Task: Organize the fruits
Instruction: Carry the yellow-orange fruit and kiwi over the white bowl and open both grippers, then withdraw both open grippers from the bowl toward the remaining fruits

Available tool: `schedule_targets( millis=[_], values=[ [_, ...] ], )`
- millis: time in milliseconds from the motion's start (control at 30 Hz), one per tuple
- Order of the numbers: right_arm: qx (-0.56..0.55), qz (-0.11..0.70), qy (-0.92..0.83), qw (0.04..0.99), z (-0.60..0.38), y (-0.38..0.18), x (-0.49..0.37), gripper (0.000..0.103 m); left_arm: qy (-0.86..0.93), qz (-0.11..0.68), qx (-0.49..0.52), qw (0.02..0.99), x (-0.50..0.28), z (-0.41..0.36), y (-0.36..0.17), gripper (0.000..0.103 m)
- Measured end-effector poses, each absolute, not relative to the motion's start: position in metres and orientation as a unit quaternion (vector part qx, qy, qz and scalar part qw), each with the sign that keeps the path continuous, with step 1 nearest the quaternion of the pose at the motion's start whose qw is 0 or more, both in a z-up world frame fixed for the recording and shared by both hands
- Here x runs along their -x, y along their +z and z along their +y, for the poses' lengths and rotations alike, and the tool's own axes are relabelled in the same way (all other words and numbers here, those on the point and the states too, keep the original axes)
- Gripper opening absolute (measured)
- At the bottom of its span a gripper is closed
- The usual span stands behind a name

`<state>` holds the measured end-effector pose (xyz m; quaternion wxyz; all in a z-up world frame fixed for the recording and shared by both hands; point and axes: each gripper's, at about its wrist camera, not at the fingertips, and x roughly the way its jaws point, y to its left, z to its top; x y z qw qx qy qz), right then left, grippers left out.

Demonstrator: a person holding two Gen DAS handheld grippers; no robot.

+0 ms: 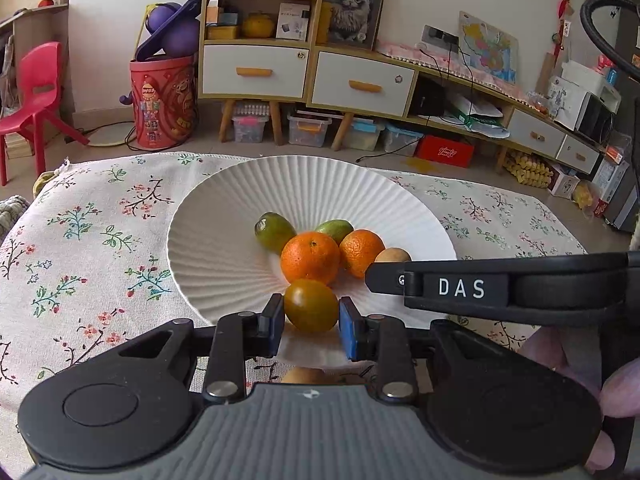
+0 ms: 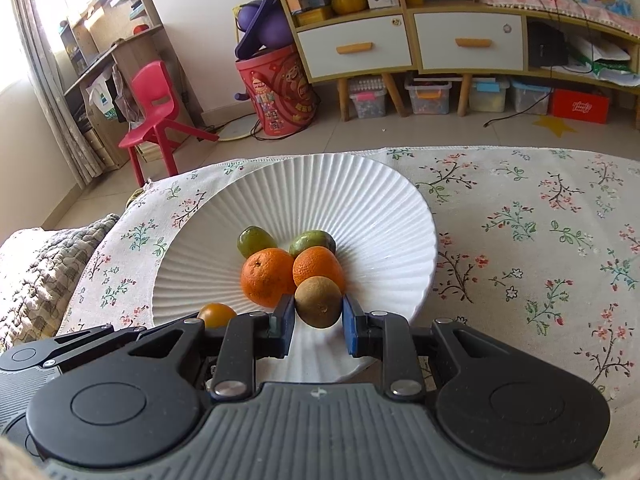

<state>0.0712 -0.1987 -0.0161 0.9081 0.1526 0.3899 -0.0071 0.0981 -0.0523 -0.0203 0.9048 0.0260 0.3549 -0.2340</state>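
Observation:
A white ribbed plate (image 1: 224, 216) (image 2: 360, 200) sits on the floral tablecloth and holds two oranges (image 1: 310, 257) (image 2: 268, 276) and two green fruits (image 1: 274, 231) (image 2: 254, 240). My left gripper (image 1: 311, 310) is shut on a greenish-orange tomato (image 1: 311, 305), held over the plate's near rim; the tomato also shows in the right wrist view (image 2: 217, 314). My right gripper (image 2: 319, 314) is shut on a brown kiwi-like fruit (image 2: 319, 301), over the plate just in front of the oranges; the fruit peeks out in the left wrist view (image 1: 393, 255).
The floral tablecloth (image 1: 88, 240) (image 2: 540, 240) covers the table. A grey quilted cushion (image 2: 44, 264) lies off its left edge. Another small brownish fruit (image 1: 306, 376) lies under my left gripper. A red chair (image 2: 154, 112) and cabinets (image 1: 316, 68) stand beyond.

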Motion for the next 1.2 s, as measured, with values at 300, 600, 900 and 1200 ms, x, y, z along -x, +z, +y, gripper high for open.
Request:
schedule_targets(
  millis=[300, 600, 900, 1200],
  values=[
    [-0.167, 0.386, -0.009, 0.907, -0.201, -0.013, -0.068, 0.03, -0.24, 0.345, -0.025, 0.907, -0.096, -0.049, -0.016, 0.015],
    [-0.186, 0.367, -0.012, 0.911, -0.204, -0.002, -0.056, 0.043, -0.252, 0.329, -0.04, 0.909, -0.081, -0.042, -0.007, 0.037],
    [-0.174, 0.364, -0.014, 0.915, -0.203, 0.004, -0.048, 0.053, -0.248, 0.33, -0.045, 0.91, -0.074, -0.024, -0.005, 0.048],
    [-0.137, 0.368, -0.014, 0.919, -0.204, 0.001, -0.033, 0.061, -0.241, 0.326, -0.053, 0.913, -0.067, -0.008, -0.006, 0.067]
  ],
)
